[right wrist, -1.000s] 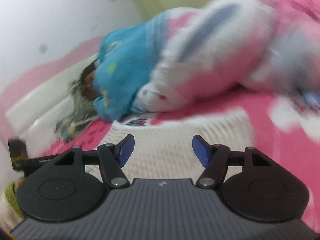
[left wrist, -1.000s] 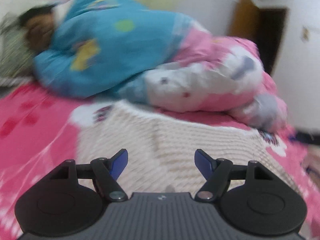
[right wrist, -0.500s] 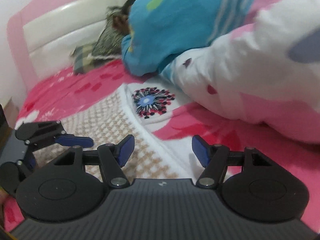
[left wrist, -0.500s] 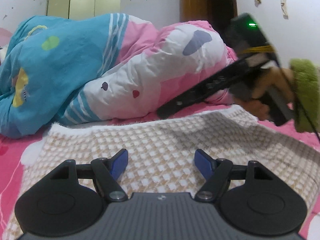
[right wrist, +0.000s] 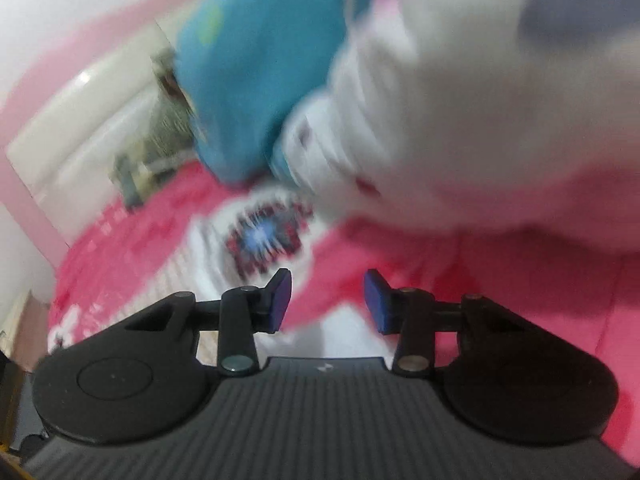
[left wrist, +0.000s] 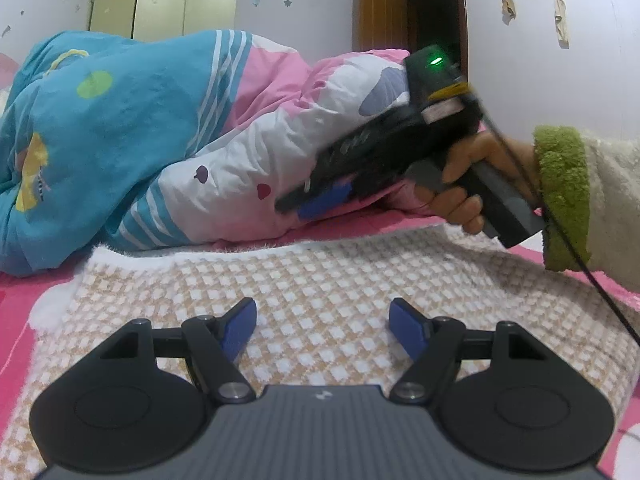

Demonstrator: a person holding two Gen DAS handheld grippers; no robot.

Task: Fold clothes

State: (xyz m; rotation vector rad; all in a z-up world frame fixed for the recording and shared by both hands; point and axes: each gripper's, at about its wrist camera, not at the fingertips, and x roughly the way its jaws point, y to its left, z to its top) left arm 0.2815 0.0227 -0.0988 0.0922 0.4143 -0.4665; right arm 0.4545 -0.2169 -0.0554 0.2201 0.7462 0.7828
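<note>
Below my left gripper (left wrist: pixel 323 322), jaws wide and empty, lies one beige-and-white checked knit garment (left wrist: pixel 340 280) on the pink bedsheet (left wrist: pixel 16 300). Beyond the garment's far edge, my right gripper (right wrist: pixel 327 300) is closing, empty, before one blue-pink-white duvet (left wrist: pixel 160 132).

Left gripper (left wrist: pixel 323 326) agape, right gripper (right wrist: pixel 327 300) closing

The left tool (left wrist: pixel 323 330) hangs open-jawed over the checked garment (left wrist: pixel 340 280) on the bed (left wrist: pixel 16 292); the right tool (left wrist: pixel 320 204), hand-held, nears the quilt (left wrist: pixel 168 132).
</note>
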